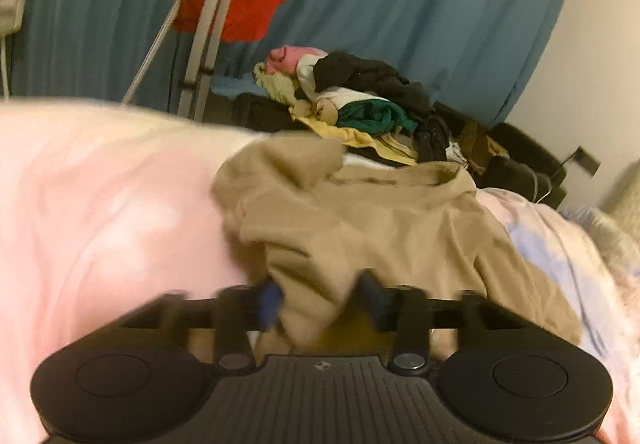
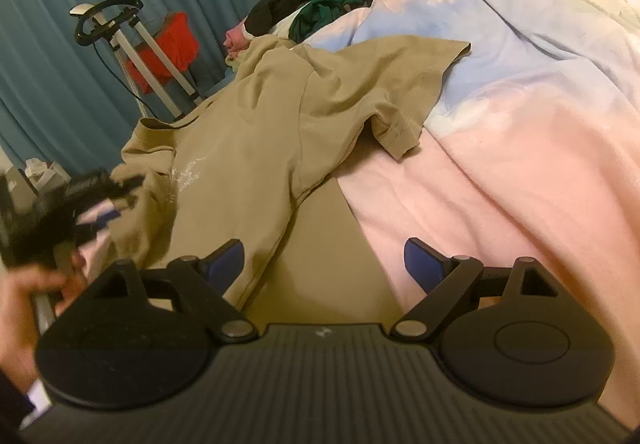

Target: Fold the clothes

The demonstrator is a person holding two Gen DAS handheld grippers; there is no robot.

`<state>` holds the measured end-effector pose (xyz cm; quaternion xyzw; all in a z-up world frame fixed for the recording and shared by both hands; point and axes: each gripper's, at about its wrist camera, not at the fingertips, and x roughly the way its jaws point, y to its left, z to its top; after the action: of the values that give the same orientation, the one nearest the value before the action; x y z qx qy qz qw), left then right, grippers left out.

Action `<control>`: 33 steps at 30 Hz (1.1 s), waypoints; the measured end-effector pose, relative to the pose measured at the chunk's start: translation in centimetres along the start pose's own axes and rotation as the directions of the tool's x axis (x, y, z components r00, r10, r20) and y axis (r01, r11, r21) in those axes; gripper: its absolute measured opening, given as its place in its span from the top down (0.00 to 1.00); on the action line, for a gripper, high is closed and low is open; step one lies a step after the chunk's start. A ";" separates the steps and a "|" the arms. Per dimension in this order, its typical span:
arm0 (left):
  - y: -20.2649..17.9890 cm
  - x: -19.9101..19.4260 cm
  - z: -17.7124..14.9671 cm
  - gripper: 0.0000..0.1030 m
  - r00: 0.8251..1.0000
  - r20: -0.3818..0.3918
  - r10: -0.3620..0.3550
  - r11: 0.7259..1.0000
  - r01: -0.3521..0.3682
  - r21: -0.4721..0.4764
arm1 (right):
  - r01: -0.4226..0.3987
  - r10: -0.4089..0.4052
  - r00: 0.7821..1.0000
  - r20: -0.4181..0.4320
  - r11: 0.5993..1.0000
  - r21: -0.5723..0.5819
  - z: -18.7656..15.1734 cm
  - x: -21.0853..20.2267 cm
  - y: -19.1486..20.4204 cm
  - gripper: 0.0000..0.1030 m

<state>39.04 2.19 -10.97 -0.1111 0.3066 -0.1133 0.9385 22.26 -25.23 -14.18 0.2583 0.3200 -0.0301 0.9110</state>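
Pink-and-blue bedding (image 2: 520, 116) carries a tan T-shirt (image 2: 280, 116) spread beside a clothes pile (image 1: 360, 100). Left gripper (image 1: 320, 304) pinches the shirt's bunched edge; right gripper (image 2: 324, 264) hovers, jaws apart, over its hem.

Bed (image 2: 520, 148) under pink-and-blue duvet; tan shirt (image 2: 280, 112) spread at frame centre, clothes pile (image 2: 320, 4) (dark, green, pink) top centre.

Two low wrist views over the bed (image 2: 500, 164), sharing the tan shirt (image 1: 360, 212).
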 end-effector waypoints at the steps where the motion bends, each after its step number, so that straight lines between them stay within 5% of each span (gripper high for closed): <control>1: -0.9 0.3 0.7 0.81 1.000 0.001 0.014 1.000 -0.014 0.026 | 0.000 0.000 1.000 -0.001 1.000 -0.003 0.0 0.1 0.0 0.14; 5: -5.7 1.7 2.8 0.85 0.999 -0.037 -0.014 0.984 0.021 0.179 | -0.007 0.007 1.000 0.006 1.000 -0.014 0.1 0.4 0.0 0.14; 7: -8.2 2.1 3.1 0.85 0.993 -0.069 -0.091 0.962 0.105 0.251 | -0.013 0.014 1.000 0.010 1.000 -0.004 0.2 0.5 -0.2 0.14; 10: -10.6 1.0 2.3 0.72 0.967 -0.073 -0.245 0.917 0.255 0.306 | -0.023 0.023 1.000 0.015 1.000 0.019 0.4 0.5 -0.6 0.15; 12: -11.0 0.4 1.4 0.58 0.960 -0.062 -0.274 0.912 0.279 0.300 | -0.028 0.027 0.999 0.019 0.999 0.038 0.6 0.3 -0.9 0.15; 18: -6.2 -2.1 -1.3 0.41 0.982 0.011 -0.186 0.970 0.182 0.160 | -0.035 0.034 0.999 0.022 0.997 0.070 0.8 0.1 -1.4 0.15; 22: -3.1 -1.8 -1.9 0.41 0.996 0.013 -0.087 0.988 0.084 0.131 | -0.036 0.035 0.999 0.023 0.997 0.068 0.7 0.0 -1.3 0.14; 26: -2.5 -0.2 -1.3 0.41 0.998 0.016 -0.064 0.990 0.061 0.125 | -0.032 0.031 0.999 0.025 0.998 0.059 0.6 -0.1 -1.2 0.14; 29: -3.6 2.0 -1.0 0.45 1.000 -0.009 -0.024 0.985 0.025 0.168 | -0.027 0.026 0.999 0.026 0.998 0.048 0.5 0.0 -1.1 0.14; 33: -4.5 3.7 -0.9 0.85 0.999 -0.026 0.037 0.974 -0.030 0.226 | -0.017 0.017 0.999 0.028 0.999 0.029 0.4 0.3 -1.0 0.14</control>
<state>40.81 -3.22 -12.45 0.0028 0.3076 -0.1331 0.9422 22.50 -26.24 -14.51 0.2738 0.3048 -0.0305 0.9117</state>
